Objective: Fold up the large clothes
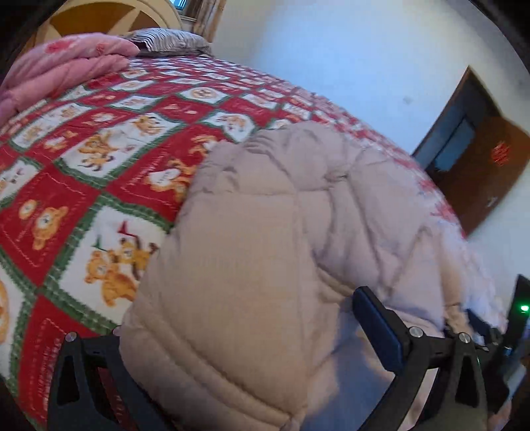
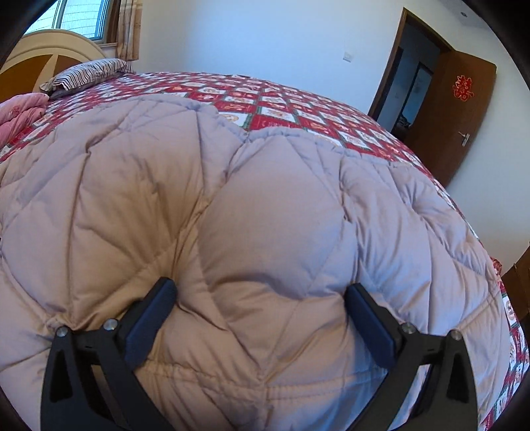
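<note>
quilted coat (image 2: pixel 265 205) lies spread on bedspread (image 2: pixel 298 99); folding barely begun. right gripper (image 2: pixel 261 298) and left gripper (image 1: pixel 238 331) jaws wide, straddling coat hem.

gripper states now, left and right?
Left gripper: open, quilted coat bulging between its fingers.
Right gripper: open, fingers pressed into the same coat.

A bed (image 2: pixel 298 96) with a red bear-print cover fills the room. At its headboard (image 2: pixel 39 59) sits a curtained window (image 2: pixel 82 20). Past the bed's far side, an open brown door (image 2: pixel 463 109) breaks the white wall (image 2: pixel 248 36).
</note>
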A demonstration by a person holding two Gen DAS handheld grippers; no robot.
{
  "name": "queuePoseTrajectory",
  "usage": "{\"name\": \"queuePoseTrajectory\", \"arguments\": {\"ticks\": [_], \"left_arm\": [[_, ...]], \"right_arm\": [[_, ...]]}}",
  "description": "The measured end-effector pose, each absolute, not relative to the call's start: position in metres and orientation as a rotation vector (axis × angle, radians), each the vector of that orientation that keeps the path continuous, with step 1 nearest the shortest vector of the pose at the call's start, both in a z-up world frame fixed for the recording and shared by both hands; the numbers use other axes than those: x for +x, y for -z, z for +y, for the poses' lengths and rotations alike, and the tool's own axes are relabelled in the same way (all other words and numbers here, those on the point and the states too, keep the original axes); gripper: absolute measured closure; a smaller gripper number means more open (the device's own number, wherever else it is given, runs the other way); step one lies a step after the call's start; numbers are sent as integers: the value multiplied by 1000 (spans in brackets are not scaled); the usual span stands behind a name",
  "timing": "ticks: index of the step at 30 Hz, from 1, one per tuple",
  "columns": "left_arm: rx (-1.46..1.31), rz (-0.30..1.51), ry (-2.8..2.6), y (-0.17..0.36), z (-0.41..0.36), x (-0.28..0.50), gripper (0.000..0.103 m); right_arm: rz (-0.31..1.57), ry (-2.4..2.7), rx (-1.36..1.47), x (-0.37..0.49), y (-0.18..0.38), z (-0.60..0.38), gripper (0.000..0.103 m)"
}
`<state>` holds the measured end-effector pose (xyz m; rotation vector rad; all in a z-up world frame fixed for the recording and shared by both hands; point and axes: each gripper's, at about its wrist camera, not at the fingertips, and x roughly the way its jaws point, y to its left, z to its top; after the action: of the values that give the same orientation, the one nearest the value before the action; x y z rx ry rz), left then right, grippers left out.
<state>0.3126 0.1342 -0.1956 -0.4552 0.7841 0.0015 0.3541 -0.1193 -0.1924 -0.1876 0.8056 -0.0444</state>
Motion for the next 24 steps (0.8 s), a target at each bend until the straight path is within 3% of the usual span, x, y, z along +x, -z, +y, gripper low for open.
{"name": "queuePoseTrajectory", "arguments": {"ticks": [1,3,8,10,11,14,24], "left_arm": [[-467,782,7,195,135,311,6],[-466,776,9,193,139,309,21],[-507,763,8,198,144,308,23],[-496,751,25,196,141,309,40],[-488,736,41,192,139,307,55],[-474,698,68,179,140,297,71],[-501,584,90,151,202,229,76]], "right_arm": [[809,40,-183,353,191,-120,0],[826,19,-155,344,180,-125,0],[814,25,-128,293,172,-130,0],[842,18,-157,291,190,-125,0],[828,21,-163,291,195,-124,0],[838,28,-167,296,196,-122,0],[824,17,-245,263,191,-74,1]]}}
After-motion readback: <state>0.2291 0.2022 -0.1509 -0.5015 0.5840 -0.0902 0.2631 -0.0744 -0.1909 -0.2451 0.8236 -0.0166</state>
